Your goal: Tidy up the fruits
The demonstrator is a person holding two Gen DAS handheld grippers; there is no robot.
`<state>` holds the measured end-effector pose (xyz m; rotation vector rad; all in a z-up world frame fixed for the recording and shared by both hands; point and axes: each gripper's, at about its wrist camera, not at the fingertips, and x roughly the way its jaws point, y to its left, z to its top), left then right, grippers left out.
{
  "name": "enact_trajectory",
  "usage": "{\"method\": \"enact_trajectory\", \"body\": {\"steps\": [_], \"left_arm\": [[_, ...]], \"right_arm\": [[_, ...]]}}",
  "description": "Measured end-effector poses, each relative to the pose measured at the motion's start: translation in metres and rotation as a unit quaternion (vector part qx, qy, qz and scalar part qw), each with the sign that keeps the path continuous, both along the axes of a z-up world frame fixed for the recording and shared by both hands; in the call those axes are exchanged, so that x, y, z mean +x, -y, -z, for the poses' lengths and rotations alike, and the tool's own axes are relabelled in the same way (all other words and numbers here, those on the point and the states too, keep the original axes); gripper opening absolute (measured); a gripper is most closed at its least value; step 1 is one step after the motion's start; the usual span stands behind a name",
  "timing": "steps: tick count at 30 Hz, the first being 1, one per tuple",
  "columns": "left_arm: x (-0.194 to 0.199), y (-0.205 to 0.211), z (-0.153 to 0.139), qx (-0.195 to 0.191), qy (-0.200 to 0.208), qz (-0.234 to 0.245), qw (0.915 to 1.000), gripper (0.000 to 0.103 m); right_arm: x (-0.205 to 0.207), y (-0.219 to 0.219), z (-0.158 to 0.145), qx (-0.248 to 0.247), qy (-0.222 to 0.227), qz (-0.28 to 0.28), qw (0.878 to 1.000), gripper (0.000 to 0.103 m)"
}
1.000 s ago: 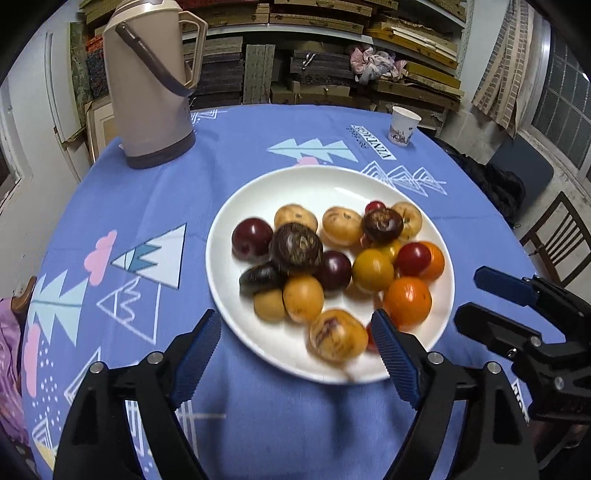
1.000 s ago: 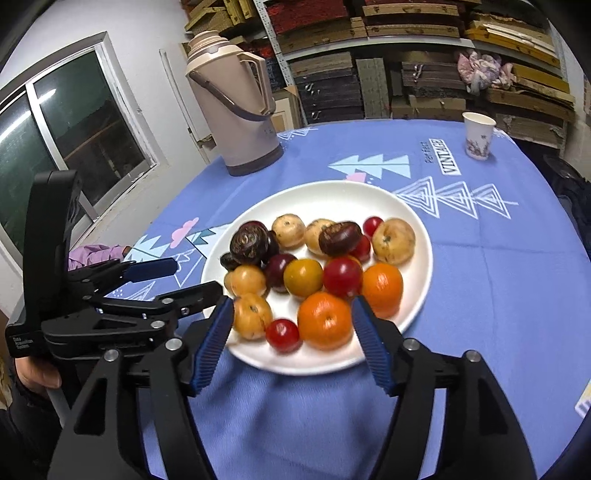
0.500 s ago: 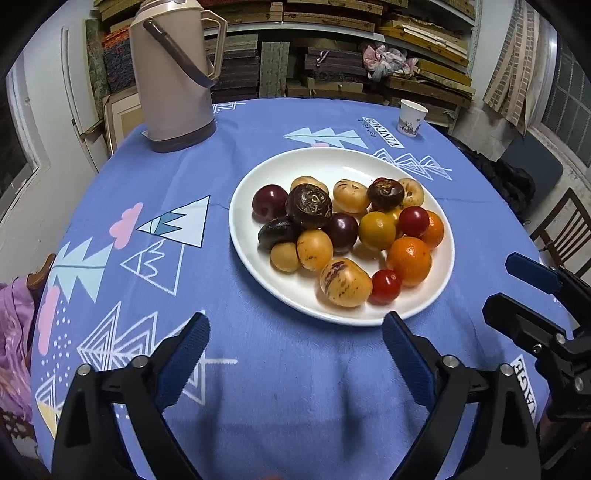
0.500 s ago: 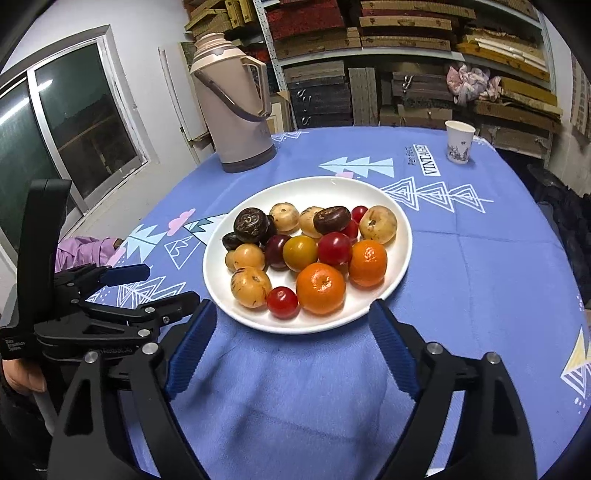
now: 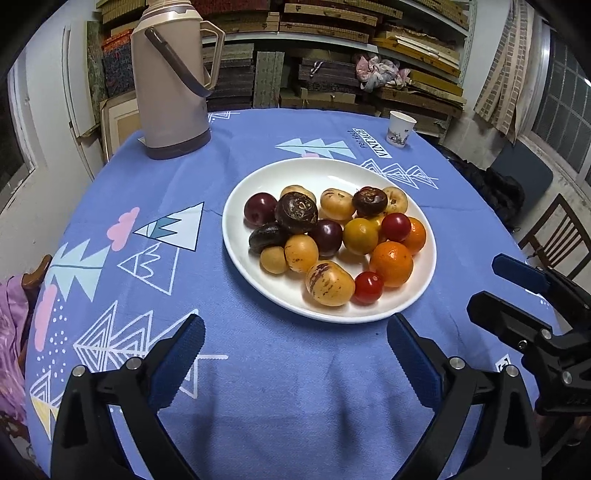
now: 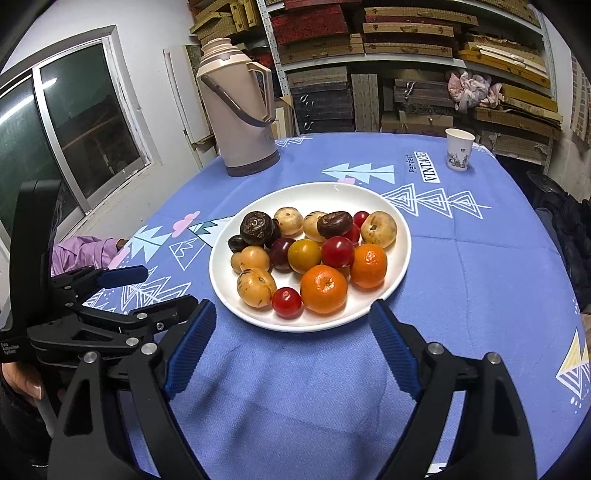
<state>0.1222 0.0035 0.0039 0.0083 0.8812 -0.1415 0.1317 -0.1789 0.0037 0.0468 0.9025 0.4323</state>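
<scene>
Left wrist view shows the left hand-held gripper [image 5: 295,354] nearest the lens, its blue ribbed pads spread wide apart with only bare blue patterned tablecloth [image 5: 280,387] between them. At the right edge of that view the right hand-held gripper [image 5: 517,291] sits just beside it, seen side-on. In the right wrist view the right hand-held gripper [image 6: 293,345] also has its pads apart, nothing between them, hovering over the cloth just short of the plate; a person's hand [image 6: 22,384] grips the left tool's handle at the lower left.

Just beyond both sets of fingertips, the round white ceramic plate [image 5: 258,280] rests on the bench and carries all the fruit in one heap. Nearest on it lie a speckled yellow melon-like fruit [image 5: 330,283], a small red cherry tomato [image 5: 368,287] and a large orange mandarin [image 5: 391,264], the tomato touching both. Behind them are a second mandarin [image 5: 415,235], a yellow tomato [image 5: 360,236], a bigger red tomato [image 5: 396,227], dark purple plums [image 5: 260,209] and a wrinkled brown passion fruit [image 5: 296,212], with more pale yellow fruit at the back.

Farther off, a tall beige thermos jug [image 5: 171,81] stands at the bench's far left and a small white paper cup [image 5: 400,129] at the far right. Shelves stacked with flat boxes [image 5: 332,33] fill the wall behind.
</scene>
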Motion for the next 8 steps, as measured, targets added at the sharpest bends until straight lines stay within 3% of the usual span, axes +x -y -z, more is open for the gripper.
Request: {"method": "enact_trajectory", "body": {"steps": [8], "left_arm": [[-0.0012,-0.0028,0.0,0.031,0.002,-0.025,0.9992,0.099]], "right_arm": [[-0.0015,0.0027,-0.0005,0.002,0.001,0.006,1.0,0.087]]}}
